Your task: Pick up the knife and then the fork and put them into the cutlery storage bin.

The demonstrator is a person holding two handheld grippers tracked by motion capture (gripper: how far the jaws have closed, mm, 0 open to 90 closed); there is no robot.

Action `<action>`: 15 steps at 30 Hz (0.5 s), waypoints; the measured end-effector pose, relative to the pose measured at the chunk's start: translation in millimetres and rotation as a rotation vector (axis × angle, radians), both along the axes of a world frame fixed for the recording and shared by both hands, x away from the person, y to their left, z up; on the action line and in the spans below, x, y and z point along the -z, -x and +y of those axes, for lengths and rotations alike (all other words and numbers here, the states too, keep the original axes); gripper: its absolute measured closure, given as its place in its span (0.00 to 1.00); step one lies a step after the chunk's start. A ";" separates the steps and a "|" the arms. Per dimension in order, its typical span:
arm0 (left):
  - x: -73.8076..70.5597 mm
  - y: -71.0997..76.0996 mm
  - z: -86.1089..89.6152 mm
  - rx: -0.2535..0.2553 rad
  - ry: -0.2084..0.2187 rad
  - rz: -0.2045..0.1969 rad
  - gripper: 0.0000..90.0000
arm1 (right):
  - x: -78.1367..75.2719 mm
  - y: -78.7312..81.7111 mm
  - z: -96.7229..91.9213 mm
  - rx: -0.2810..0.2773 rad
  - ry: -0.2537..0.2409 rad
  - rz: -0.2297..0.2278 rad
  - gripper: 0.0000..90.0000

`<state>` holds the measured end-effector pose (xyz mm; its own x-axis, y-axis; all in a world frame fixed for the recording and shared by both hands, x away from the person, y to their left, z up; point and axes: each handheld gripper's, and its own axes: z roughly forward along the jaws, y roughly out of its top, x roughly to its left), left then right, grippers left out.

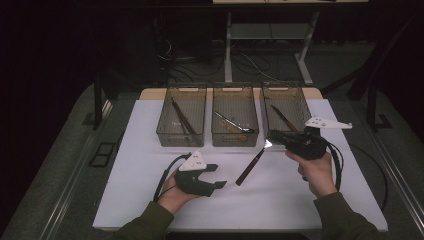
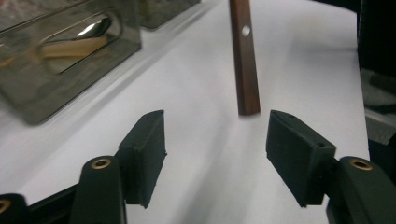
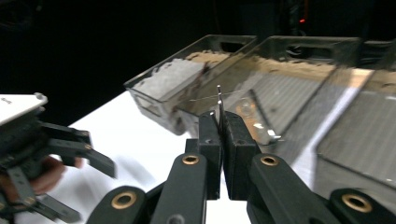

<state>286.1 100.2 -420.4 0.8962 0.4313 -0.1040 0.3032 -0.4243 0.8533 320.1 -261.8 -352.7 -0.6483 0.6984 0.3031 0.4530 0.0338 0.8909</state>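
Holding a knife [image 1: 251, 165] by its blade in the closed right gripper [image 1: 272, 136], handle hanging over open white table [image 1: 280, 200] near the bins' front edge; left gripper [image 1: 219, 176] open, empty, just beside the handle

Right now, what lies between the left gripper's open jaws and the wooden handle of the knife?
Only bare white table, in the left gripper view; the left gripper stands short of the brown wooden knife handle.

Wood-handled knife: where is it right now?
In the high view the knife hangs over the white mat's middle, in front of the centre bin, blade end clamped in the right gripper, handle slanting down toward the open left gripper.
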 end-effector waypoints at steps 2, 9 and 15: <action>1.0 0.4 9.1 -0.018 0.014 0.005 0.36 | -2.3 -1.5 -5.9 0.019 0.012 -0.005 0.97; 10.3 5.6 32.6 -0.036 -0.002 -0.003 0.22 | -17.0 -10.6 -30.4 0.087 0.049 -0.025 0.97; 13.4 8.4 44.1 -0.060 0.009 0.002 0.14 | -32.9 -24.7 -53.0 0.155 0.075 -0.040 0.97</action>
<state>277.8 144.3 -433.9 0.8683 0.4837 -0.1096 0.3295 -0.3974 0.8565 344.8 -314.8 -319.8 -0.5416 0.8107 0.2225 0.4222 0.0335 0.9059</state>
